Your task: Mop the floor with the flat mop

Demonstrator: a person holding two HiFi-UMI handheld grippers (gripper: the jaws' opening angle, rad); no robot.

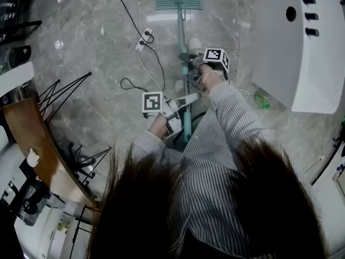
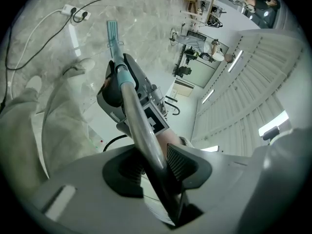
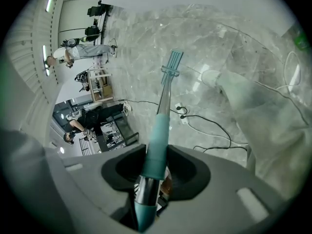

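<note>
The flat mop has a teal head (image 1: 178,3) lying flat on the grey marble floor ahead of me, with a long metal handle (image 1: 184,47) running back toward my body. My right gripper (image 1: 193,72) is shut on the handle at its teal sleeve (image 3: 159,135), the higher of the two grips along the shaft. Lower on the shaft, my left gripper (image 1: 181,106) is shut on the bare metal handle (image 2: 141,130). In the right gripper view the mop head (image 3: 173,62) shows far down the pole. The left gripper view shows the mop head (image 2: 113,30) beyond the right gripper (image 2: 127,89).
A white power strip (image 1: 143,39) with black cables lies on the floor left of the handle. White feet (image 1: 194,45) stand beside the pole. A white cabinet (image 1: 302,42) stands at the right, a wooden table (image 1: 38,144) and black wire racks (image 1: 64,93) at the left.
</note>
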